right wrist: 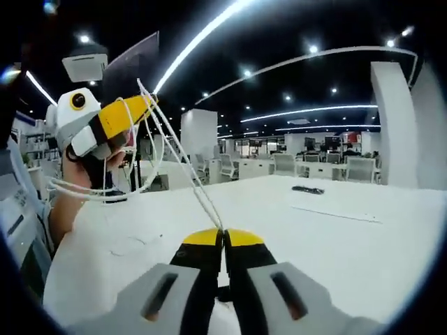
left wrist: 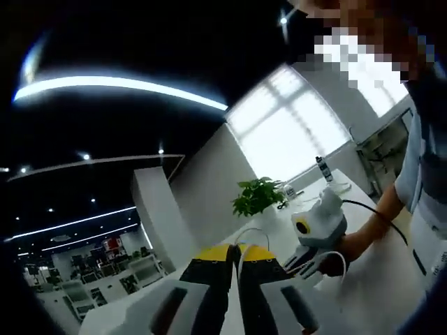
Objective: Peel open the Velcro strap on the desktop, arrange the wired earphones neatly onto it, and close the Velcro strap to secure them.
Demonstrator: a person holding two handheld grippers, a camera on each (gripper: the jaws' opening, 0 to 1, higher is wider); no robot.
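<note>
Office desk, white and wide; both my grippers pinch the earphone cable (right wrist: 183, 167) above it.
Right gripper (right wrist: 223, 241) and left gripper (right wrist: 140, 110) clamp it; loops may tangle or slip. Dark strap (right wrist: 307, 189), I think, lies far right.

Two grippers (right wrist: 223, 241) (right wrist: 129, 115), one white earphone cable (right wrist: 185, 174), one potted plant (left wrist: 257, 195), perhaps one dark strap (right wrist: 307, 189) on the table

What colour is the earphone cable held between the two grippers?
White. The earphone cable shows best in the right gripper view, stretched from the right gripper to the left gripper.
</note>
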